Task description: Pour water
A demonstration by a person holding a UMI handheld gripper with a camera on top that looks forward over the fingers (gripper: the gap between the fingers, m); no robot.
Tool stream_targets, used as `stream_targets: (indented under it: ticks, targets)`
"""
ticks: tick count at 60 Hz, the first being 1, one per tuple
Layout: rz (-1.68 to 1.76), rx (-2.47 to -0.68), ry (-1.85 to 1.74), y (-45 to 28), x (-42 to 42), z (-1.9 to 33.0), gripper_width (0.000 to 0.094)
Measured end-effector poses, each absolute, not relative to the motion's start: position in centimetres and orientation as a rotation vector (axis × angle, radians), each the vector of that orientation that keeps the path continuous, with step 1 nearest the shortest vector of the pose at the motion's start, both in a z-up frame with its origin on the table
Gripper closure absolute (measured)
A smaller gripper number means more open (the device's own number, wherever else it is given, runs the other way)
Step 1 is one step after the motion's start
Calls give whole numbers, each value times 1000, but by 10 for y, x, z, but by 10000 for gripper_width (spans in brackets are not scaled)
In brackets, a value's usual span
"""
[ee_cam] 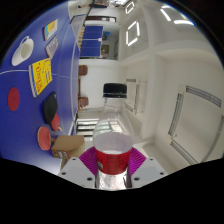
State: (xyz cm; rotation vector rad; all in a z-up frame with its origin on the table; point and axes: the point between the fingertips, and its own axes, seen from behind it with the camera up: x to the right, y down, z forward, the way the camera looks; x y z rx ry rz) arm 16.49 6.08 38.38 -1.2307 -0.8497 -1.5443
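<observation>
A clear plastic bottle with a red label (pixel 112 150) and a dark cap (pixel 114 92) stands upright between my fingers. My gripper (pixel 112 163) is shut on the bottle, with the magenta pads (pixel 88 158) pressed against the red label on both sides. The bottle's top rises ahead of the fingers toward the ceiling. Its base is hidden below the fingers. No cup or other vessel shows.
A blue wall with posters and stickers (pixel 40 75) runs along the left. A brown box (pixel 67 143) sits low at the left. White walls and a lit ceiling panel (pixel 132 32) lie ahead, with a white panelled wall (pixel 190 120) at the right.
</observation>
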Motion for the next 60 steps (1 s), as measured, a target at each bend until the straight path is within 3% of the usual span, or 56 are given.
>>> stream_targets:
  ticks: [14,24,35,46,53,60]
  targets:
    - [-1745,-871,-1429,173,6,304,580]
    - [-1803,-651,-1704,205,-57,241,582]
    - [-1777,-615,-1783,212,-76,211,584]
    - [-1647,-669,-1675,206,-85,239,582]
    - [-1404,-929,-1374,200,-77,299,580]
    - [-931,-1186,-960,189,-76,368,585]
